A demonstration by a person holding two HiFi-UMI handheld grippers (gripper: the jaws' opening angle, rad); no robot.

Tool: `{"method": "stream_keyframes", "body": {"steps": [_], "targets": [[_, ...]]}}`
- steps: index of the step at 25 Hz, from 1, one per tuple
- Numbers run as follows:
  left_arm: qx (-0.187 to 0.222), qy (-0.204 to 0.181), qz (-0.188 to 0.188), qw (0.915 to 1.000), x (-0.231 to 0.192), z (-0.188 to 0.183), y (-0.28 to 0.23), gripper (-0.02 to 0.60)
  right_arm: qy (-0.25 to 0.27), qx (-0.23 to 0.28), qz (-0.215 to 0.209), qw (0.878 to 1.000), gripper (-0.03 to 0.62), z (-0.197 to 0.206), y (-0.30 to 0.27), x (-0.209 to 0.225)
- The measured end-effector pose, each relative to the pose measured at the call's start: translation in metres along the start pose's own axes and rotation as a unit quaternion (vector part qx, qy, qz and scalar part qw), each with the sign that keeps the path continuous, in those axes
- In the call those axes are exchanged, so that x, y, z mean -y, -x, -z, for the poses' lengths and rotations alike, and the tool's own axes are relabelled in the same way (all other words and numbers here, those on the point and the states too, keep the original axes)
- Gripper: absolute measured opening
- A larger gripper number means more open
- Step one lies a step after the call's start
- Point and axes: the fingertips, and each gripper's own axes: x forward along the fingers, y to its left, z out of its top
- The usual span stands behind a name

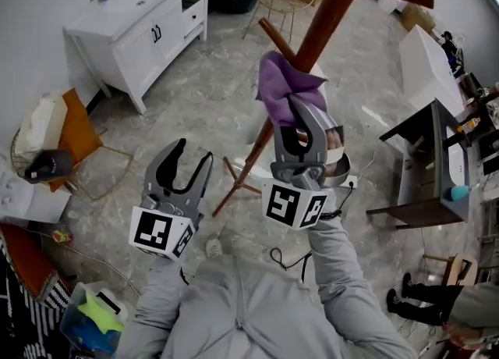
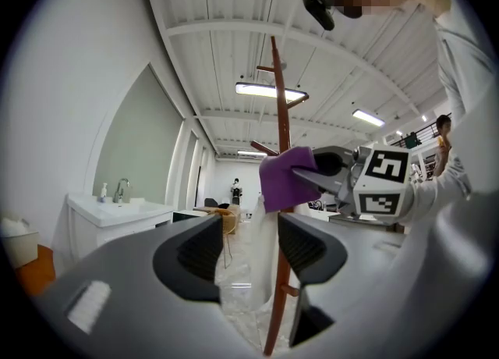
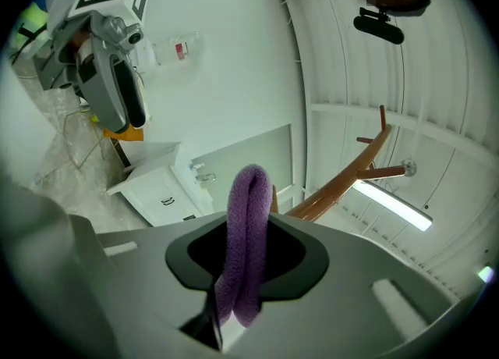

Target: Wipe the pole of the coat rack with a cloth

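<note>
Only partly visible — pole [image 1: 327, 10] behind cloth [image 1: 282, 88]

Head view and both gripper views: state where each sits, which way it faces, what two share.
Head view: on the person's head, facing steeply down; shows sleeves, left tongs, right tongs.
Left gripper view: on left tongs, facing pole and cloth past open jaws.
Right gripper view: on right tongs, facing upward; jaws shut on cloth.
Shared: all show cloth and pole.

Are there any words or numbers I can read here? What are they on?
No words or numbers can be read.
Left cube and right cube: black-and-white patterns only, no letters.
Wall sign: it has a red mark, but it is too blurred to read.
</note>
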Motion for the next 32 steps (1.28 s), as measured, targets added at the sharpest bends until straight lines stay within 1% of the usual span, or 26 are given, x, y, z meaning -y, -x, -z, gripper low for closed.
{"method": "stream_keyframes", "body": {"steps": [4, 11, 19, 22, 25, 32], "targets": [[-0.001, 0.009, 0.000, 1.0000, -0.002, 0.007, 0.000, 0.236, -0.002, -0.025, -0.034, 0.999, 0.081, 0.015, 0.002, -0.030], [-0.003, 0.008, 0.005, 1.0000, 0.001, 0.007, -0.006, 0.236, 0.003, -0.065, -0.087, 0.994, 0.081, 0.035, 0.004, -0.072], [-0.009, 0.010, 0.002, 0.9999, 0.000, 0.013, -0.010, 0.238, -0.022, -0.106, -0.143, 0.984, 0.081, 0.059, 0.011, -0.118], [-0.012, 0.012, 0.000, 0.9999, -0.002, 0.015, -0.010, 0.238, -0.046, -0.120, -0.157, 0.979, 0.081, 0.065, 0.011, -0.130], [-0.015, 0.015, -0.002, 0.9998, -0.003, 0.020, -0.011, 0.238, -0.084, -0.135, -0.166, 0.973, 0.081, 0.073, 0.014, -0.141], [-0.019, 0.013, -0.013, 0.9997, -0.011, 0.022, -0.008, 0.238, -0.168, -0.159, -0.195, 0.953, 0.081, 0.093, 0.020, -0.167]]}}
